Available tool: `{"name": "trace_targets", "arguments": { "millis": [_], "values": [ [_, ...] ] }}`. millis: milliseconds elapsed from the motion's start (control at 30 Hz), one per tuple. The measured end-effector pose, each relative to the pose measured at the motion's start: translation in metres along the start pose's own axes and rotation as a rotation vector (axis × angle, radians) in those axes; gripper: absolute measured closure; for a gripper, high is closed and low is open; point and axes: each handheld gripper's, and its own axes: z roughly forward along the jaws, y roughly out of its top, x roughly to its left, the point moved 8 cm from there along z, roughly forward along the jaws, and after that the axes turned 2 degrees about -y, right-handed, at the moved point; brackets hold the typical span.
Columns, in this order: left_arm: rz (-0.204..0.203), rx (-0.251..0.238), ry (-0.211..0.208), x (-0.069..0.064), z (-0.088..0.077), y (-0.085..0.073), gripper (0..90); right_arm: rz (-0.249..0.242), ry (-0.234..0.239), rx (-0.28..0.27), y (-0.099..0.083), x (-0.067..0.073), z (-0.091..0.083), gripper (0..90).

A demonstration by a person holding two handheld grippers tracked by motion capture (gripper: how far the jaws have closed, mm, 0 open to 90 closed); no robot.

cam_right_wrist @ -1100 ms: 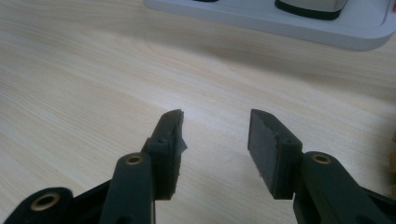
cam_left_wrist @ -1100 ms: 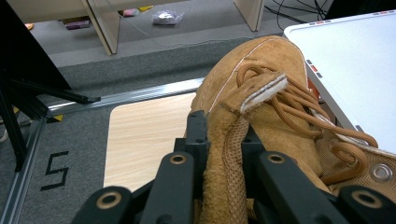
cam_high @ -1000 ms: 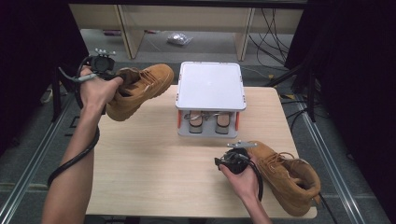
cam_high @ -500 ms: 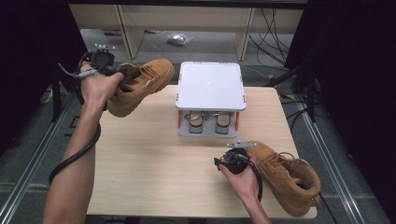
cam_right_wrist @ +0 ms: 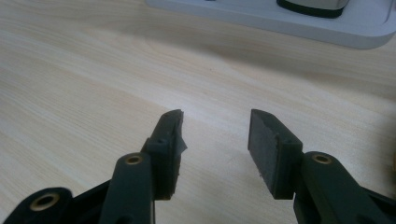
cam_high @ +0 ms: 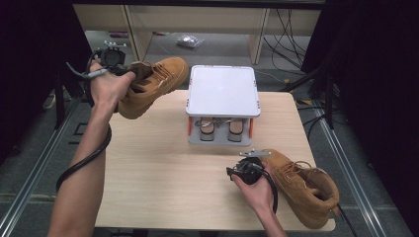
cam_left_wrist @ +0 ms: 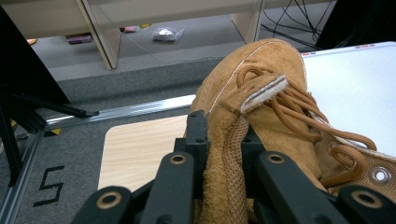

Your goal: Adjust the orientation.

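High view: the left gripper point(cam_high: 114, 58) holds a tan suede lace-up boot point(cam_high: 153, 84) in the air over the far-left corner of the counter point(cam_high: 148, 163). Against the frames from a second ago, this boot has drifted slightly up and toward the white 2-tier shoe rack point(cam_high: 223, 91), its toe now nearer the rack's top edge; the right gripper point(cam_high: 242, 172) has not shifted. I judge that the boot is being carried toward the rack's flat top, with the set-down not yet done. The boot's long axis runs from lower left to upper right, the heel collar at the gripper and the toe pointing toward the rack's far-left corner; its sole faces down toward the counter. A second matching boot point(cam_high: 301, 185) lies on the counter's near-right corner, just beside the right gripper, toe toward the near-right edge. A pair of shoes point(cam_high: 221, 129) sits on the rack's lower tier.

Left gripper view: the fingers point(cam_left_wrist: 196, 133) are clenched on the boot's padded collar, one inside and one outside. The laces and toe stretch away toward the rack's white top at the right.

Right gripper view: the fingers point(cam_right_wrist: 264, 140) stand apart, released, with bare counter between them and the rack's base ahead.
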Motion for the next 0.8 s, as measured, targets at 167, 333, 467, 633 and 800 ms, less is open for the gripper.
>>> {"name": "trace_targets", "arguments": {
  "millis": [167, 333, 467, 633, 800],
  "values": [
    [-0.024, 0.003, 0.008, -0.001, -0.002, 0.003, 80.6, -0.005, -0.003, 0.007, -0.001, 0.000, 0.000, 55.3],
    [-0.008, -0.008, 0.015, -0.003, 0.000, 0.005, 80.6, -0.009, -0.004, 0.007, -0.001, 0.000, 0.001, 55.3],
    [-0.017, -0.005, 0.017, -0.004, 0.002, 0.006, 80.5, -0.008, -0.009, 0.005, -0.001, 0.001, 0.001, 55.3],
    [-0.018, -0.002, 0.010, -0.009, 0.004, 0.009, 80.5, -0.009, 0.014, 0.000, -0.001, 0.002, 0.003, 55.3],
    [-0.014, -0.003, 0.003, -0.014, 0.005, 0.014, 80.5, -0.012, 0.005, 0.008, -0.002, 0.003, 0.002, 55.4]
  ]
}}
